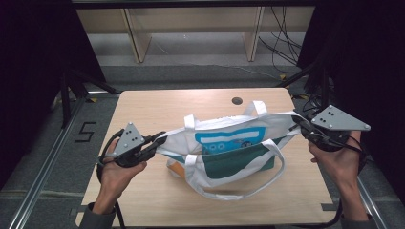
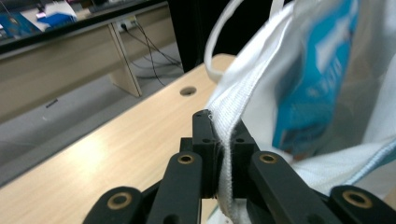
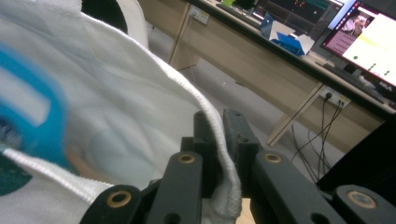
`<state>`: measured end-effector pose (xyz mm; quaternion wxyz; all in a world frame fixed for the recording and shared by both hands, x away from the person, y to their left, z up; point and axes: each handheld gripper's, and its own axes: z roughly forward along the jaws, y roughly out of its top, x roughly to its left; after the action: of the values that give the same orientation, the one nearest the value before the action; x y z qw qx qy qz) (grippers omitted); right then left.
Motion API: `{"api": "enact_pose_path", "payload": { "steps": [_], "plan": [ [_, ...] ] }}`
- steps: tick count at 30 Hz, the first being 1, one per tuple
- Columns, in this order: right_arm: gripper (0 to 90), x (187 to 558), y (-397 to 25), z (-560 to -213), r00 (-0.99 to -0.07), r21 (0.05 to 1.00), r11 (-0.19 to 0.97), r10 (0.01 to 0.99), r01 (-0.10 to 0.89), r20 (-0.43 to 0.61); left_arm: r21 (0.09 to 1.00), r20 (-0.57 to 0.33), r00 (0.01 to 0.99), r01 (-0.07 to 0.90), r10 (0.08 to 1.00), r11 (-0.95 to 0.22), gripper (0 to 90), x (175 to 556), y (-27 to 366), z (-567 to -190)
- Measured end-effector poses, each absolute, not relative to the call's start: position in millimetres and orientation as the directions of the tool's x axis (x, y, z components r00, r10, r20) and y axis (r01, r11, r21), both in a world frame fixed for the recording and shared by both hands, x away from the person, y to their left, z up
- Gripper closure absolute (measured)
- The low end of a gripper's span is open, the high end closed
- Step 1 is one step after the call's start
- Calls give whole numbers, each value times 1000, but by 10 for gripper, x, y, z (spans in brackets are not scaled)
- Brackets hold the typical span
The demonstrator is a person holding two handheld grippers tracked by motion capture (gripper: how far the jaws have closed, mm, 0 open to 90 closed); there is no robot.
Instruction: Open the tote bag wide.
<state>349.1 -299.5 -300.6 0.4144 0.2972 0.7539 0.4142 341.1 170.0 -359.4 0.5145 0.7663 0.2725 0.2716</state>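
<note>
A white tote bag with a blue and dark green print is stretched above the wooden table between my two grippers. My left gripper is shut on the bag's left rim; in the left gripper view the white hem runs pinched between the jaws of my left gripper. My right gripper is shut on the bag's right rim, and the right gripper view has the cloth edge clamped in my right gripper. The bag's white handles hang loose, one looping toward the table's front.
A round cable hole sits near the table's far edge. Beyond the table stand light wooden desk legs and trailing cables. Dark frame posts flank both sides. A monitor glows in the right gripper view.
</note>
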Motion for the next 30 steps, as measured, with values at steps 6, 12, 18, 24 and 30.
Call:
{"api": "enact_pose_path", "payload": {
  "steps": [6,12,18,24,30],
  "plan": [
    [845,3636,-3005,-3243,-483,872,467,803,148,-348,921,90,711,208,697,-331,844,3651,1608,-3844],
    [844,3755,-2981,-3277,-475,878,445,820,177,-320,932,30,695,240,718,-271,843,3824,1602,-3876],
    [844,3947,-2910,-3146,-457,884,427,835,189,-306,944,18,678,229,734,-236,845,3937,1558,-3801],
    [845,4048,-2933,-3293,-447,866,442,840,233,-308,920,37,697,256,716,-297,846,3989,1500,-4018],
    [845,3995,-3008,-3553,-456,850,458,835,262,-309,893,1,697,322,717,-315,848,4051,1443,-4281]
  ]
}}
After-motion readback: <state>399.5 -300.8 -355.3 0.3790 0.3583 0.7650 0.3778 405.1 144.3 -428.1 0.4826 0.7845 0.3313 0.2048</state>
